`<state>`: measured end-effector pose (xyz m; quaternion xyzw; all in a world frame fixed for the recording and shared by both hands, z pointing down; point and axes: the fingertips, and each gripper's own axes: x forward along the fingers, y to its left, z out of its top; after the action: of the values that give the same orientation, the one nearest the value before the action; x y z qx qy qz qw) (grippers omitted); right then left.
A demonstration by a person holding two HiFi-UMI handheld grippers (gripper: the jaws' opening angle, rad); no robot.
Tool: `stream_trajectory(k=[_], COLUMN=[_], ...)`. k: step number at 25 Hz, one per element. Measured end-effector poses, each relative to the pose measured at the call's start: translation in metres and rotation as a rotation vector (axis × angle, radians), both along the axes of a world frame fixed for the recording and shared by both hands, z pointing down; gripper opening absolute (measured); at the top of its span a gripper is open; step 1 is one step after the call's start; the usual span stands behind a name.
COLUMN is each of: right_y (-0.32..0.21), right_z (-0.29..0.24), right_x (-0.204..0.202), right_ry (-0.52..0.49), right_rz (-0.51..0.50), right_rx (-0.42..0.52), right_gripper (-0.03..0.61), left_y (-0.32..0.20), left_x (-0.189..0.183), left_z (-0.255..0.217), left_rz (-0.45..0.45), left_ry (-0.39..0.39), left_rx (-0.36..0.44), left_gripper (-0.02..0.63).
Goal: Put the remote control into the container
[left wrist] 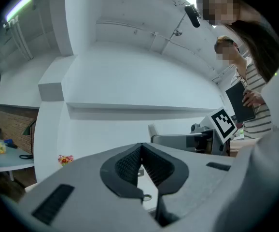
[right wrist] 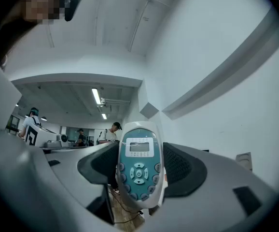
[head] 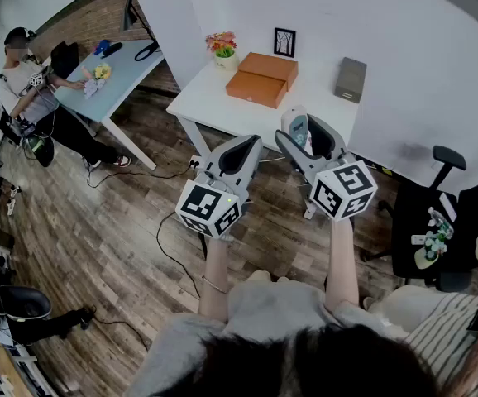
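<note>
Jaws of the right gripper [head: 298, 131] stood wide and pinched the remote control [right wrist: 138, 166] by its long edges, keypad facing the gripper's camera, upright between the pads. Jaws of the left gripper [left wrist: 140, 153] were pressed together with nothing between them.

Both grippers hung in the air short of the white counter [head: 222, 106], above the wood floor. The remote was therefore off any surface and in hand.

On the counter sat an orange box [head: 262, 78], a smaller grey box [head: 351, 79] well apart to its right, and a pot of flowers [head: 222, 45]. The orange box looked the likelier container, but whether it stood open could not be told from here.

Judged step: carry, with the pick-up done and the placing not begun. The next move called for reaching forward over the counter, checking the box for an opening, perhaps clearing a lid with the free left gripper, then lowering the remote inside before letting go.
</note>
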<state>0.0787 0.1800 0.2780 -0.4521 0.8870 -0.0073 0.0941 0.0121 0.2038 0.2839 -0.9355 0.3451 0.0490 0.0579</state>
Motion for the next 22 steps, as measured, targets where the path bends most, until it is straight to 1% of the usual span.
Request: stream_trajectory(k=[7, 12, 17, 22], right_y=[-0.001, -0.003, -0.010, -0.033], right_z=[-0.005, -0.005, 0.009, 0.029], right_x=[-0.007, -0.011, -0.019, -0.027], right_ry=[0.032, 0.034, 0.009, 0.003], right_rz=[-0.027, -0.034, -0.039, -0.037], right_rx=[0.019, 0.016, -0.033, -0.094], right_gripper=[0.284, 0.284, 0.284, 0.284], left_y=[-0.002, -0.002, -0.003, -0.025], left_x=[0.003, 0.000, -0.014, -0.033], left_z=[-0.003, 0.000, 0.011, 0.028], left_rz=[-0.007, -0.020, -0.050, -0.083], left_ry=[0.001, -0.005, -0.013, -0.004], left_rx=[0.012, 0.003, -0.036, -0.087], left_gripper=[0.003, 0.003, 0.003, 0.003])
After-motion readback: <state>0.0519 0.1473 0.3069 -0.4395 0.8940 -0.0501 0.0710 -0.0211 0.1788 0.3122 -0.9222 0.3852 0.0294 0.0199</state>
